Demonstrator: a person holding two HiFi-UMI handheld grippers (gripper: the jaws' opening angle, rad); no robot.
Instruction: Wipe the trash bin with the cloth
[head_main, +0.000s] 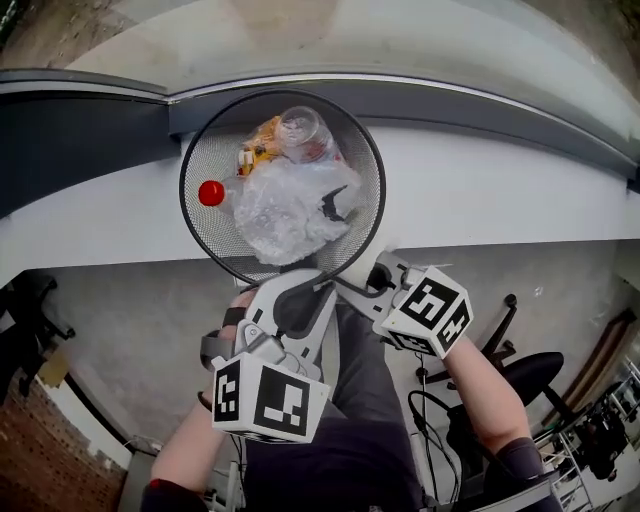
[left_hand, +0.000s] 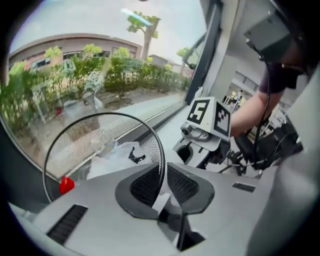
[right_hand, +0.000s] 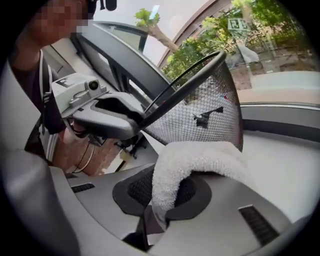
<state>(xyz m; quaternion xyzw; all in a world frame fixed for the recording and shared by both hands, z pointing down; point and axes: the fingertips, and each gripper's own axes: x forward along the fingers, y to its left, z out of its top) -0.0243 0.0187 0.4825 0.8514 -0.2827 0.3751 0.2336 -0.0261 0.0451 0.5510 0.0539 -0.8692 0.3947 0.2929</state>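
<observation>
The black mesh trash bin (head_main: 205, 225) stands on the floor against the white ledge, with a clear plastic bottle (head_main: 300, 128), a crumpled plastic bag (head_main: 285, 210) and a red cap (head_main: 211, 193) inside. My left gripper (head_main: 305, 282) is shut on the bin's near rim (left_hand: 161, 150), which runs between its pads (left_hand: 142, 186). My right gripper (right_hand: 165, 192) is shut on a white fluffy cloth (right_hand: 200, 157), just to the right of the left one and close to the bin's outer mesh wall (right_hand: 205, 112). The cloth folds over the right jaw.
A white window ledge (head_main: 500, 190) runs behind the bin, with glass and greenery (left_hand: 100, 75) beyond. A black office chair (head_main: 530, 375) and cables are at the right. A brick surface (head_main: 50, 440) shows at the lower left.
</observation>
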